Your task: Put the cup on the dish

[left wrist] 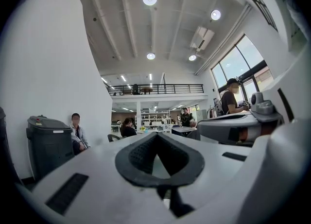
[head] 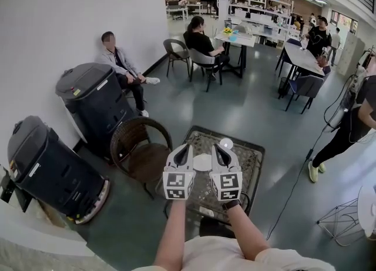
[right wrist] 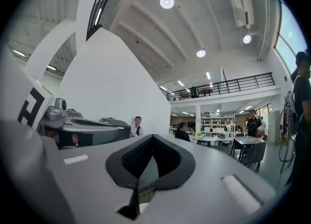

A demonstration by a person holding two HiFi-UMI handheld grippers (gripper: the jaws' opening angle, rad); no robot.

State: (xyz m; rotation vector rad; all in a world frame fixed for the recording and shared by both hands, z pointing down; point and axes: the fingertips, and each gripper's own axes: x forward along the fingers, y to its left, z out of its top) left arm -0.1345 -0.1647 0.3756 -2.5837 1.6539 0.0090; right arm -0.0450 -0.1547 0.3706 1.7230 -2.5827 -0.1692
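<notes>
In the head view a white dish point(head: 202, 161) lies on a small dark table point(head: 247, 161) below me. A small white cup point(head: 226, 143) stands just beyond it to the right, apart from the dish. My left gripper point(head: 183, 146) and right gripper point(head: 218, 146) are held side by side above the table, one on each side of the dish. Both point forward and slightly up. In the left gripper view the left gripper point(left wrist: 156, 135) is shut with nothing in it, and in the right gripper view the right gripper point(right wrist: 153, 136) is likewise shut and empty. Neither gripper view shows the cup or dish clearly.
A brown wicker chair point(head: 140, 149) stands left of the table. Two black lidded bins point(head: 94, 99) point(head: 50, 170) line the white wall at the left. A person point(head: 349, 129) stands at the right, others sit farther back. A white wire stand point(head: 352, 217) is at lower right.
</notes>
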